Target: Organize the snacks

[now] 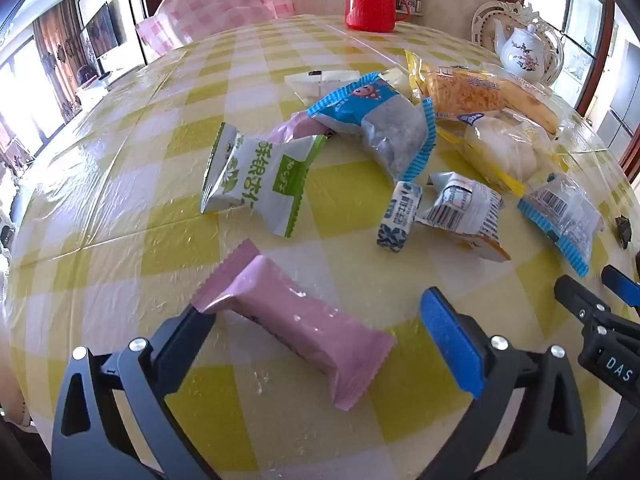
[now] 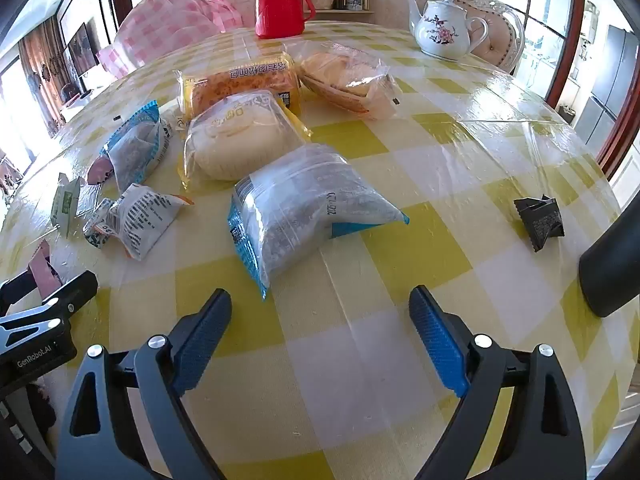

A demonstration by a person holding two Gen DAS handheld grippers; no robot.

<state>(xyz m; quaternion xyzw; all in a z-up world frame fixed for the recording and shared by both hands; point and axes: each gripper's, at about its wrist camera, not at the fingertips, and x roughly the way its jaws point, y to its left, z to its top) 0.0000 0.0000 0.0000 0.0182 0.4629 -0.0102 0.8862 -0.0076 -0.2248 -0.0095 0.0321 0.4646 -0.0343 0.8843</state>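
Several wrapped snacks lie on a yellow-checked table (image 1: pixel 120 208). In the left wrist view, my left gripper (image 1: pixel 320 328) is open around a pink snack bar (image 1: pixel 296 324) that lies on the table between the fingers. Beyond it lie a green-and-white packet (image 1: pixel 256 176), a blue-edged packet (image 1: pixel 380 128) and a small roll candy (image 1: pixel 400 216). In the right wrist view, my right gripper (image 2: pixel 320 332) is open and empty just in front of a clear blue-edged packet (image 2: pixel 304 204). A round bun (image 2: pixel 236 140) and an orange bread pack (image 2: pixel 240 84) lie behind it.
A red thermos (image 2: pixel 280 0) and a white teapot (image 2: pixel 444 28) stand at the table's far side. A small black wrapper (image 2: pixel 538 220) lies at the right, with a dark rounded object (image 2: pixel 608 264) near the right edge. The right gripper shows in the left wrist view (image 1: pixel 600 312).
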